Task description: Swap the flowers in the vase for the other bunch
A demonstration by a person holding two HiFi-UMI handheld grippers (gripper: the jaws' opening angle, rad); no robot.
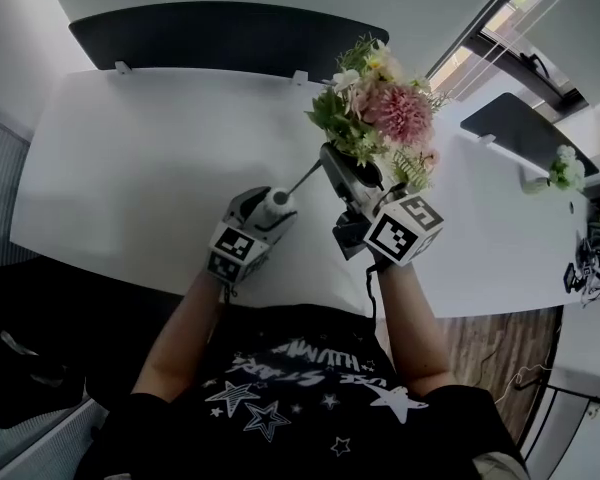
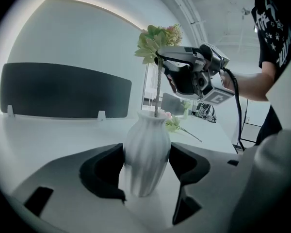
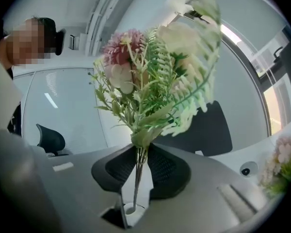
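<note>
Pinching the stems of the bunch [image 3: 150, 81] between nearly closed jaws, the right gripper [image 3: 139, 161] is held level above the vase [image 2: 146, 149], stem tip inside its mouth. The vase is clamped on the table [image 1: 130, 168] by the wide-spread jaws of the left gripper [image 2: 146, 161], forearm [image 1: 185, 328] stretched forward.
</note>
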